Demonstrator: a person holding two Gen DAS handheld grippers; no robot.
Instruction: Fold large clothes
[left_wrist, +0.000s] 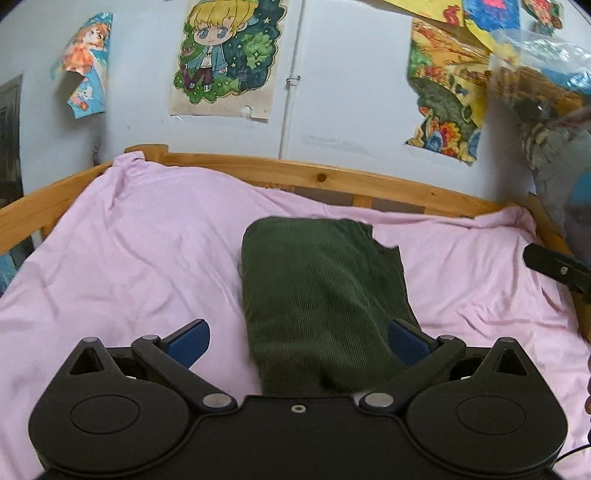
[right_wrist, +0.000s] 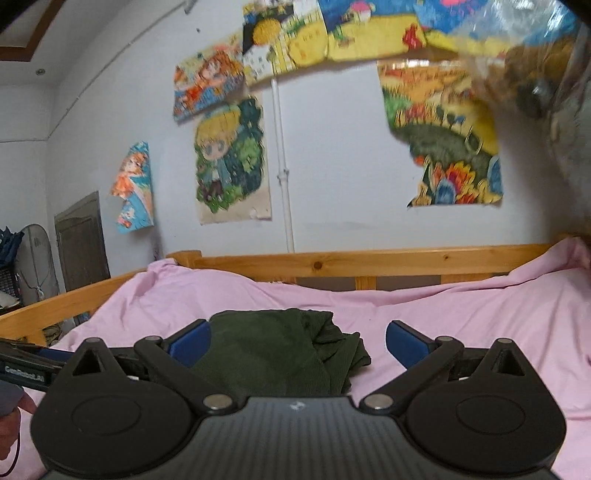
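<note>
1. Surface: bed covered by a wrinkled pink sheet (left_wrist: 147, 258), bunched up along the far edge and corners. Wooden bed frame (left_wrist: 332, 175) rails on the far and left sides.
2. Task item: dark green corduroy garment (left_wrist: 317, 295), folded into a compact long bundle, lies mid-bed on the sheet. Right wrist view shows loose layered folds at its right end (right_wrist: 280, 350).
3. Left gripper (left_wrist: 299, 339): jaws wide apart, blue pads (left_wrist: 190, 341) either side of the garment's near end, right pad touching or overlapping the fabric edge; holding nothing.
4. Right gripper (right_wrist: 298, 341): jaws wide apart, empty; left blue pad (right_wrist: 192, 343) over the garment, right pad over bare sheet.
5. Tip of the other gripper shows at the right edge of the left view (left_wrist: 554, 266), above the sheet.
6. Room: pale blue-white wall (left_wrist: 351, 92) behind the bed, a white pipe (right_wrist: 282, 166) running down it. Cartoon posters taped up, some curling: blond child poster (left_wrist: 225, 55), landscape poster (right_wrist: 443, 133).
7. Far left in the right view: dark door (right_wrist: 81, 240), a fan (right_wrist: 35, 254).
8. Blurry plastic-wrapped item top right (left_wrist: 546, 74), can't tell what.
</note>
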